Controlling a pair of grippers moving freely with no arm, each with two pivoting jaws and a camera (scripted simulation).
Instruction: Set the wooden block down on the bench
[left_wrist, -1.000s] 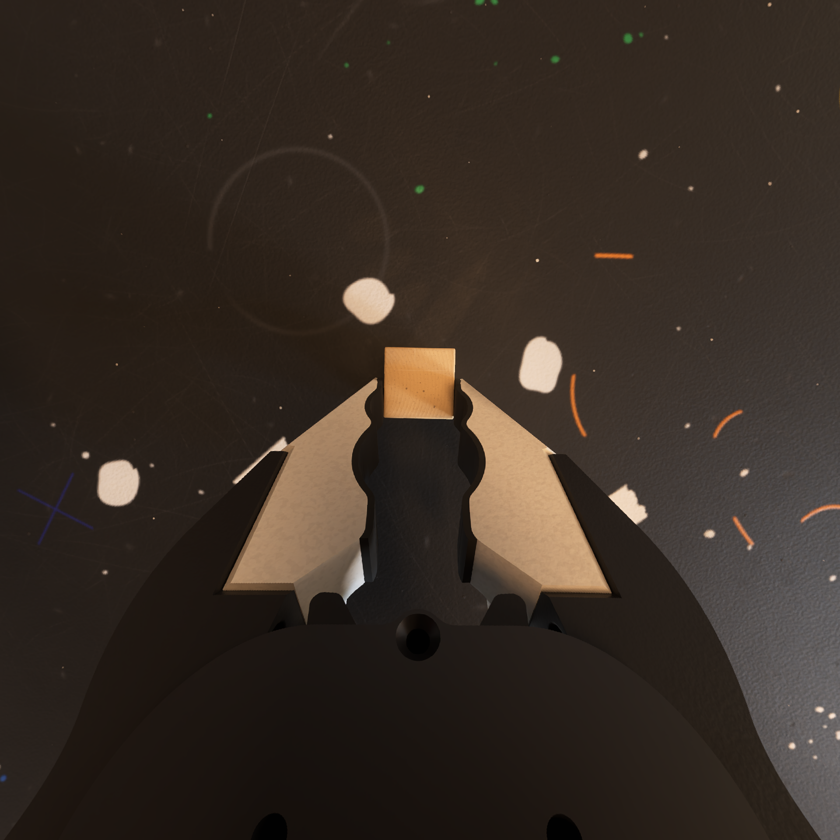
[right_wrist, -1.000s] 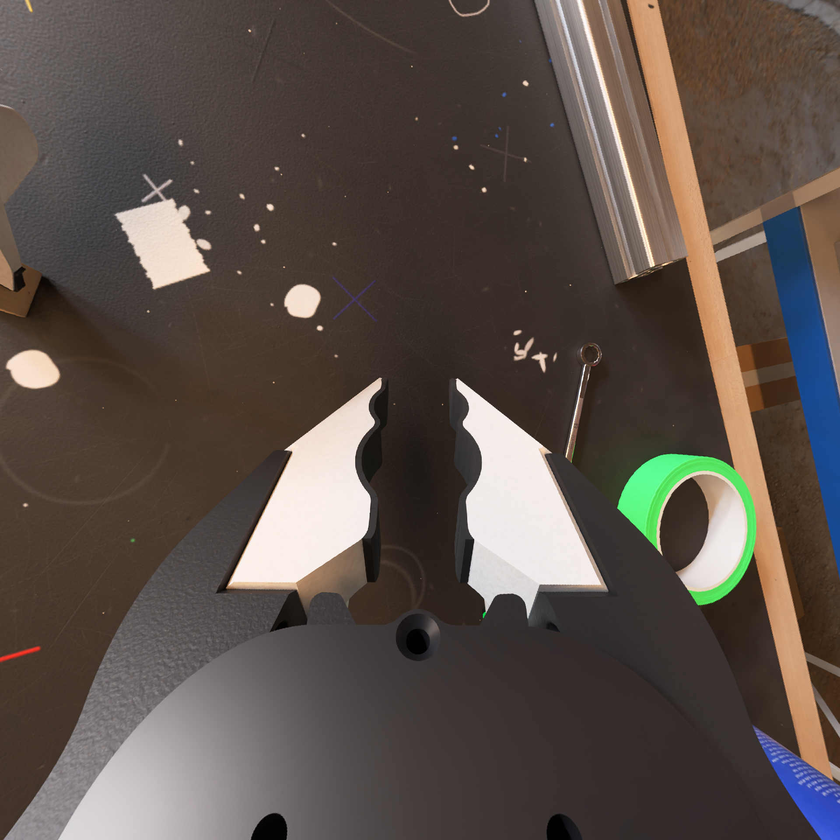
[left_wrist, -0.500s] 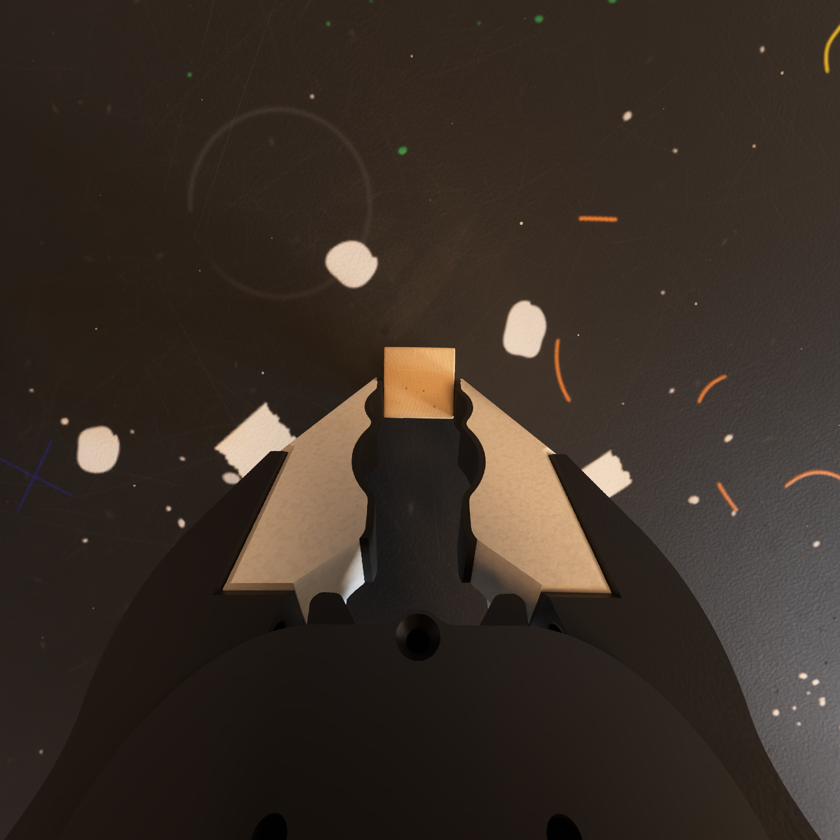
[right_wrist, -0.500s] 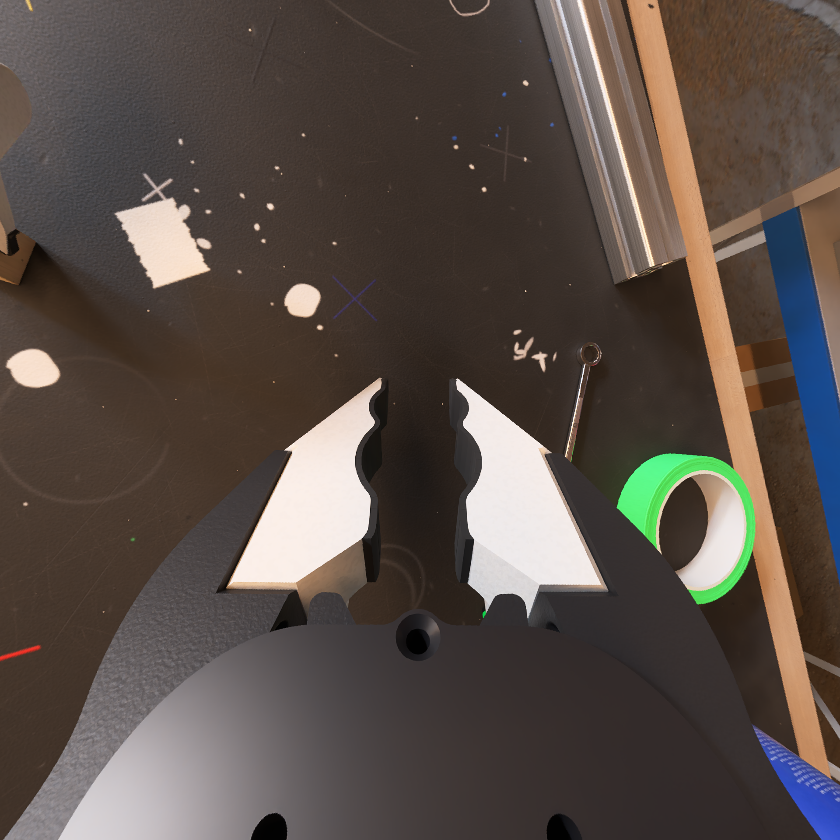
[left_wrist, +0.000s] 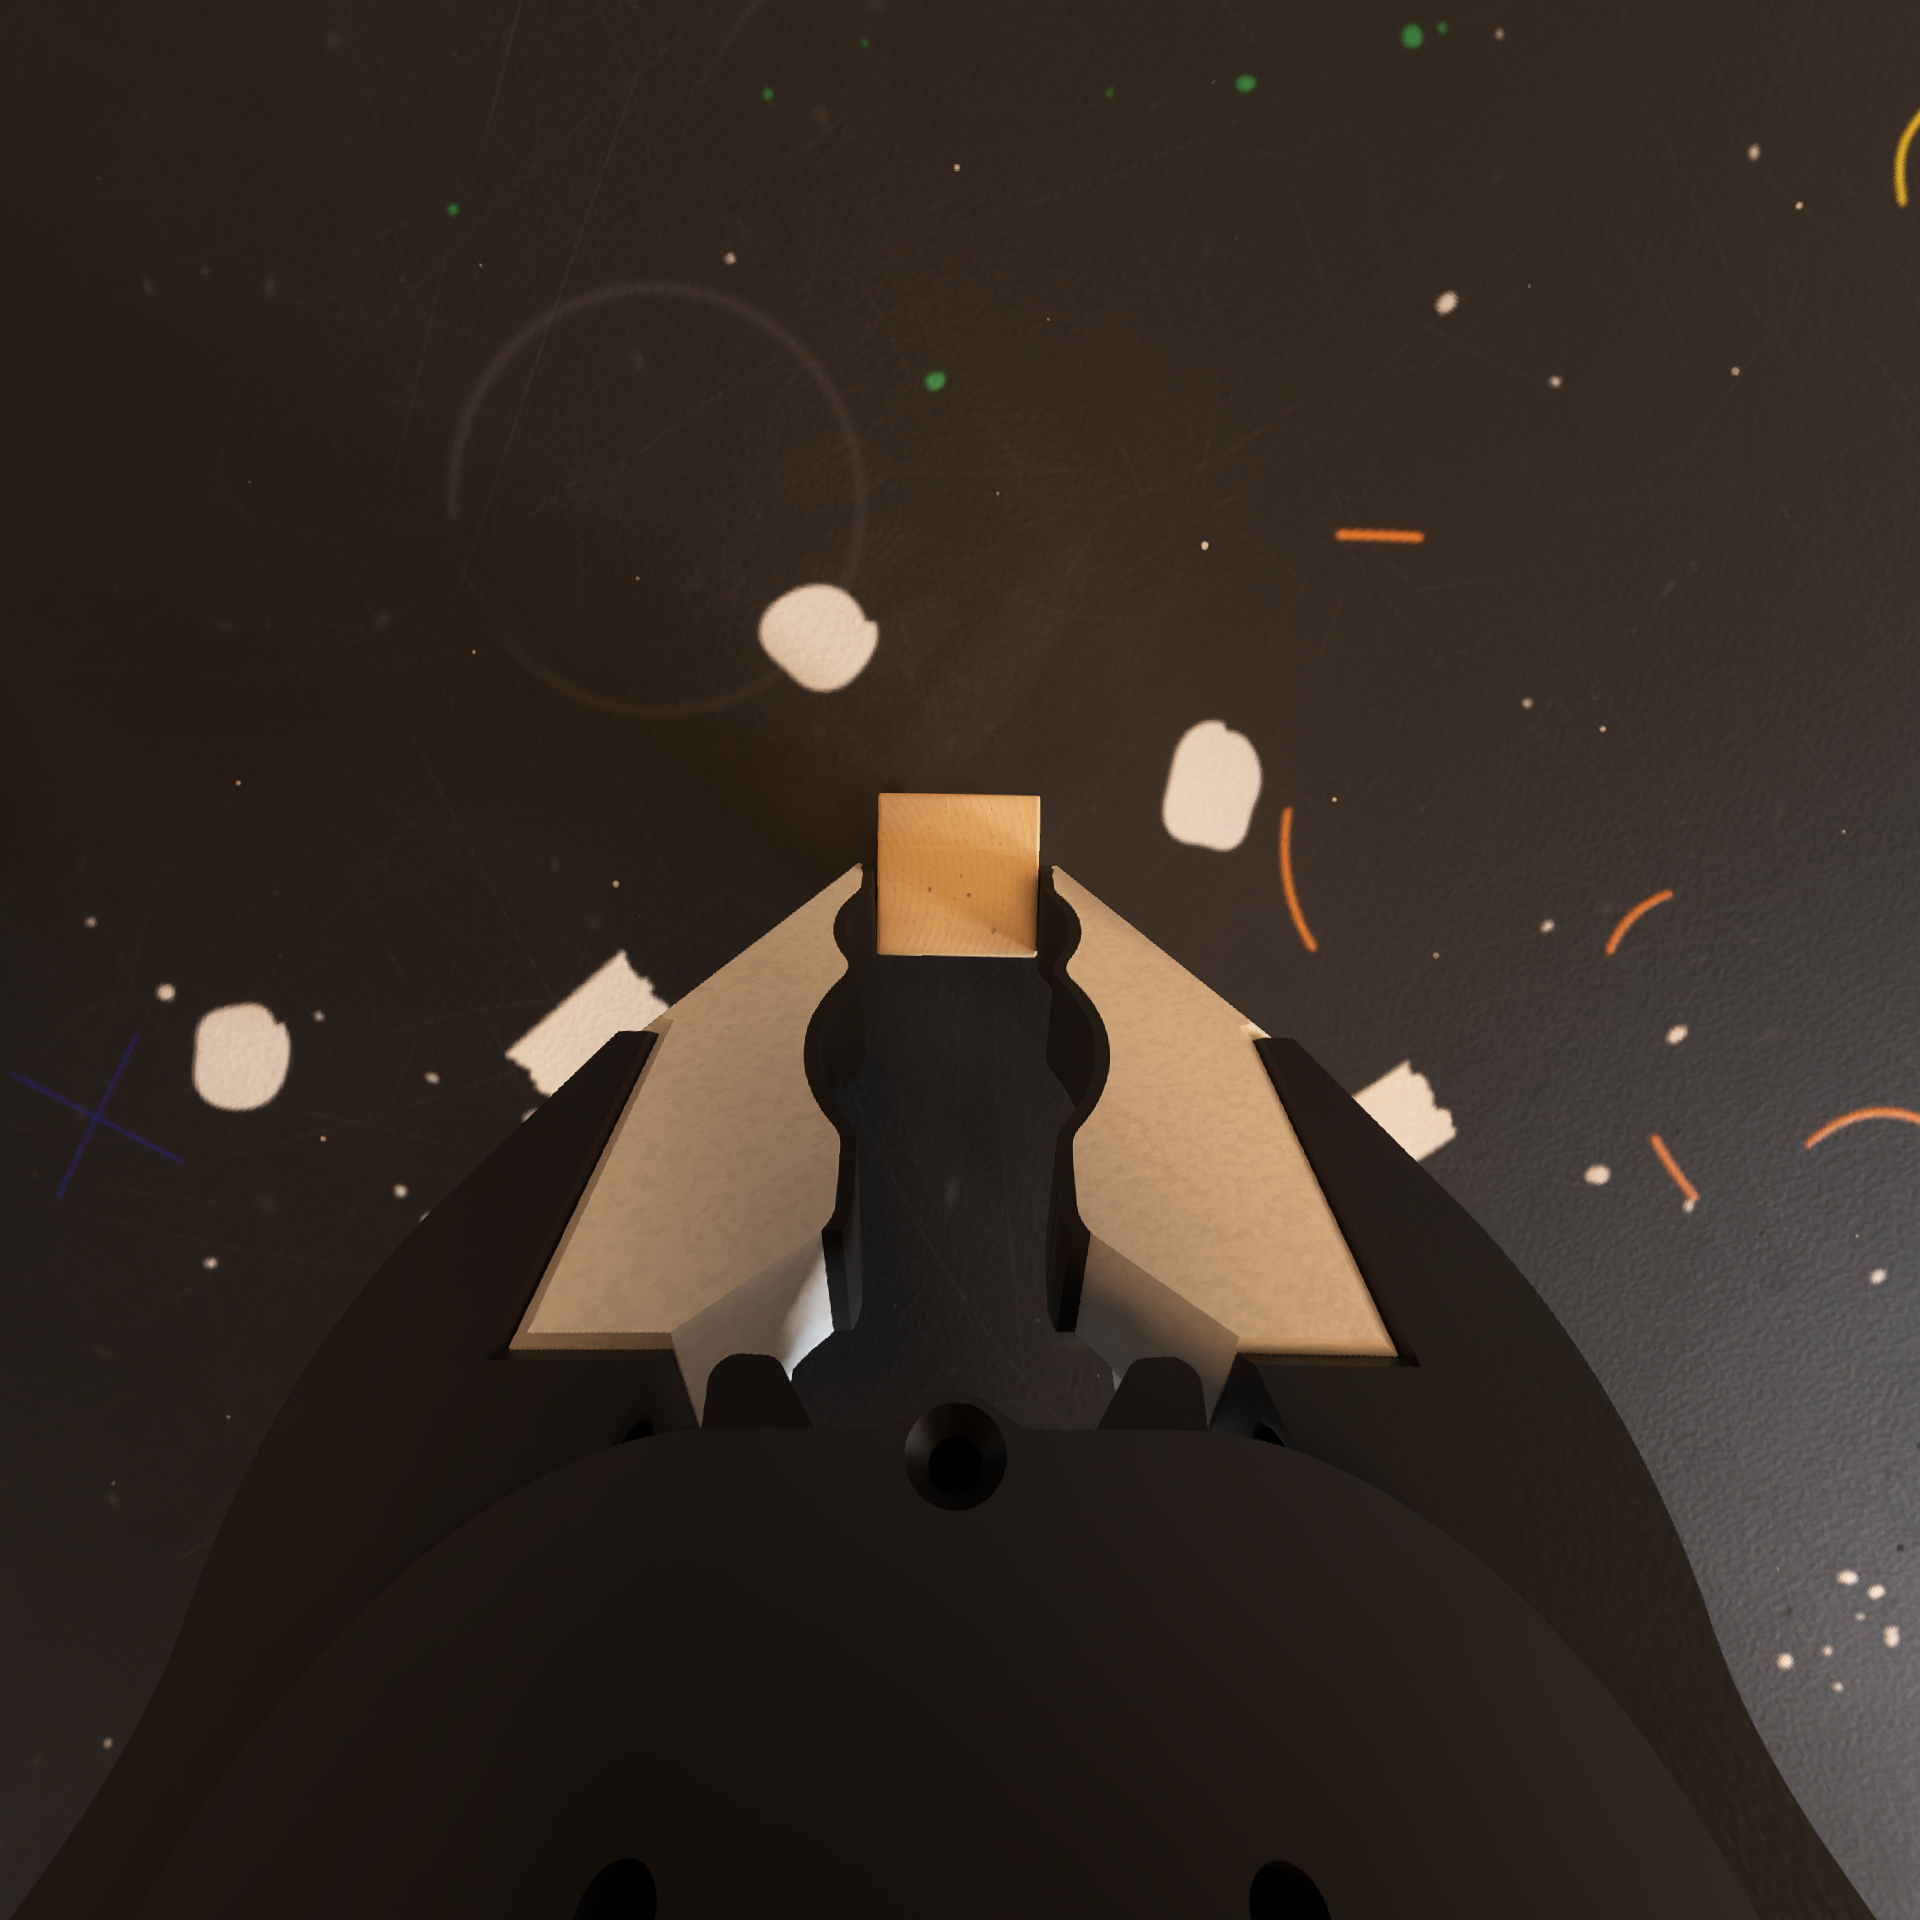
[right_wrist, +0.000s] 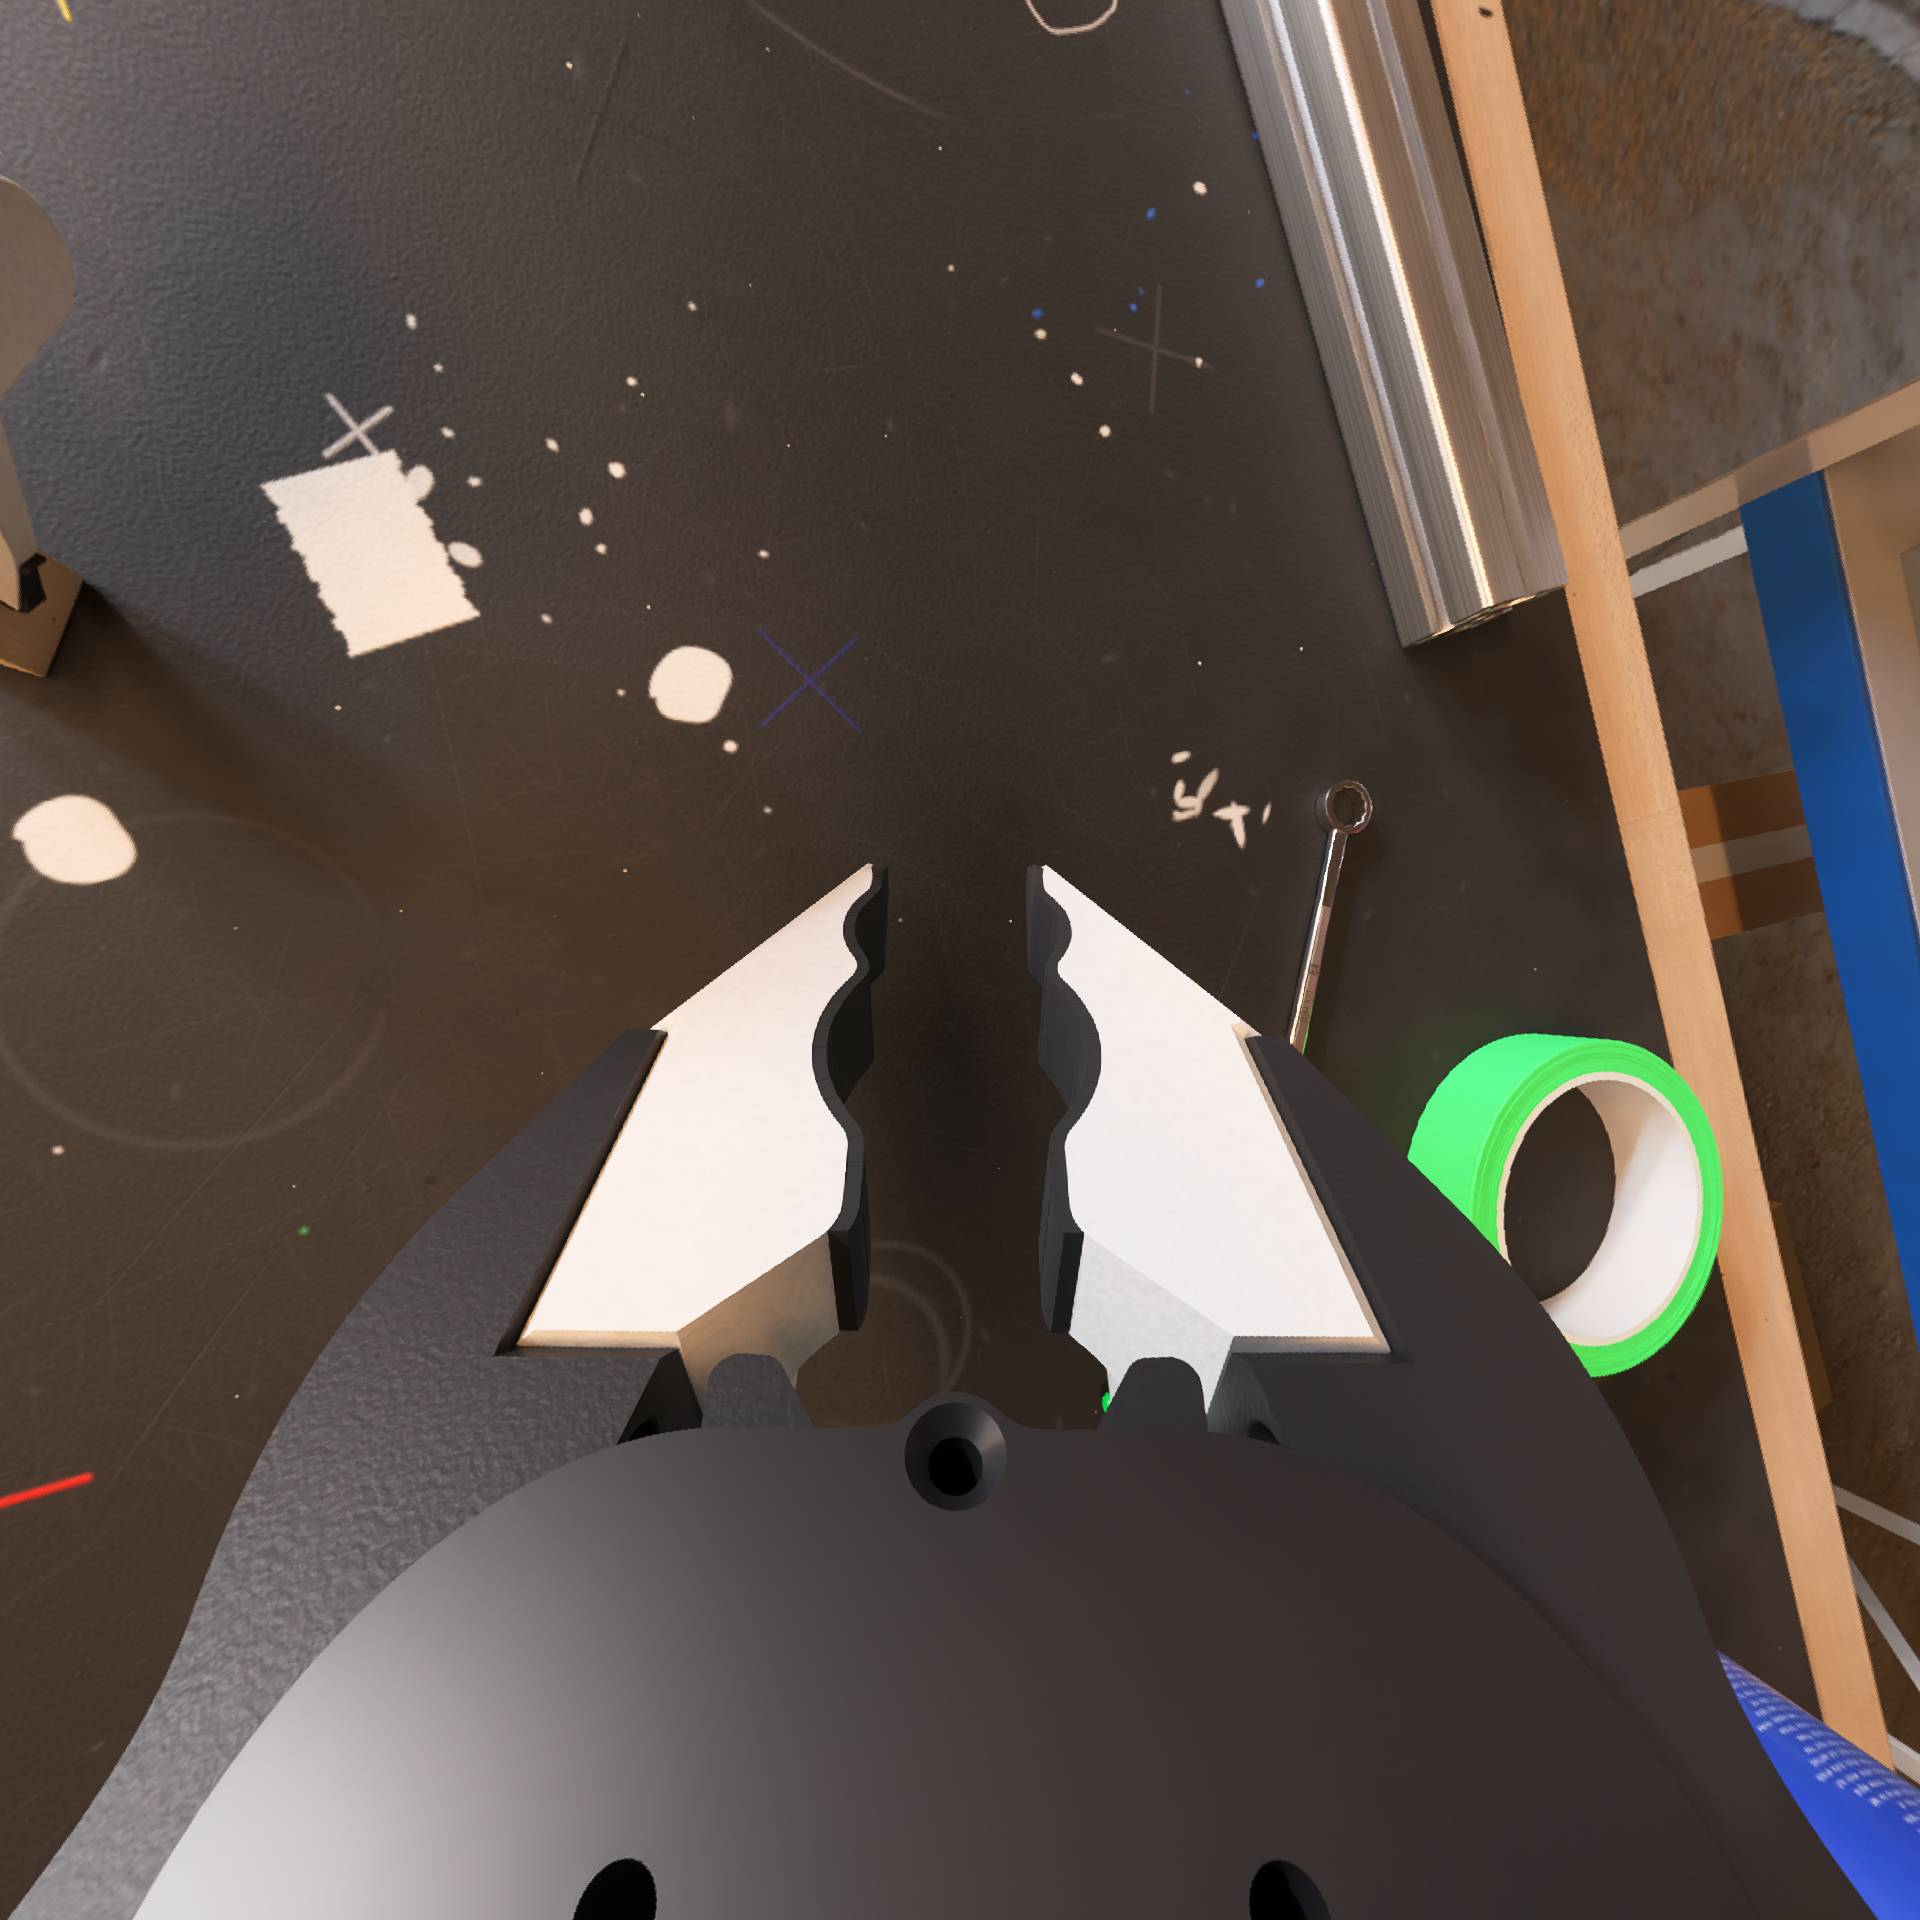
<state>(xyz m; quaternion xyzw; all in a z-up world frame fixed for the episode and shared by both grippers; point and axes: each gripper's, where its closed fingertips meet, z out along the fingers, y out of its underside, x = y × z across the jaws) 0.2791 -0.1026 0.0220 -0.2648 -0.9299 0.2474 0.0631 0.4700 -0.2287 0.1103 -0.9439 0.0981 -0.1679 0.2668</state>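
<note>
A small light wooden block sits between the fingertips of my left gripper, which is shut on it. It hangs over the dark, paint-spattered bench. I cannot tell whether the block touches the bench. In the right wrist view the left gripper and the block show at the far left edge, low by the bench. My right gripper is open and empty above the bench.
A metal tube lies at the right along the bench's wooden edge strip. A small ring wrench and a green tape roll lie just right of my right gripper. A blue sheet is at the lower right.
The left gripper has shifted over the bench with the block still held: the paint marks slid up and left, then partly back. The right gripper has not moved.
</note>
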